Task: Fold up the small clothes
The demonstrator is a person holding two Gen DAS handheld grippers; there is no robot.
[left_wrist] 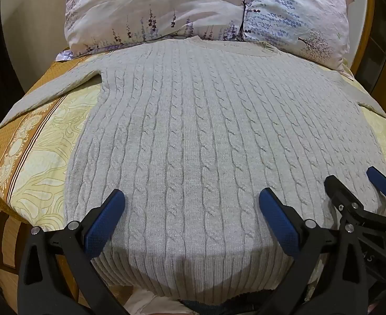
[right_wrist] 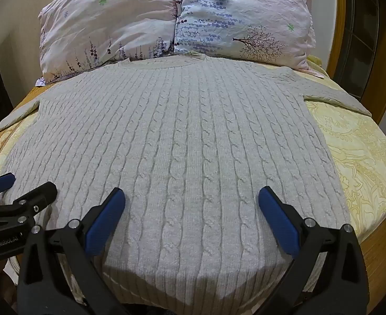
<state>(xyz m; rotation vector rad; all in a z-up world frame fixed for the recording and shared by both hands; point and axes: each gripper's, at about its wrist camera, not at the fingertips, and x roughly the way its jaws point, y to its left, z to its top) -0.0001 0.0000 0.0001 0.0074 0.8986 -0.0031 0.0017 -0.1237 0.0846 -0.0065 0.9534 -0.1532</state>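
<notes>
Left wrist view: sweater (left_wrist: 206,136) spread flat on the bed (left_wrist: 43,157), hem nearest.
Left gripper (left_wrist: 191,210) and right gripper (right_wrist: 191,210) hover wide open, empty; soft, floppy knit, best pinched at hem corners.

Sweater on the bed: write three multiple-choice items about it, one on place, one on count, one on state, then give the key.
1. Where does the sweater's collar point?
A. toward the pillows
B. toward the grippers
C. off the bed's side

2. How many pillows lie past it?
A. one
B. two
C. four

3. What state is the sweater in?
A. folded in half
B. bunched up
C. spread flat, sleeves out

Key: 1 A, the neckline lies at the pillows' edge. 2 B, two floral pillows lie side by side. 3 C, the body lies flat on the bedsheet with both sleeves out, while the left gripper and right gripper are open above the hem.
</notes>
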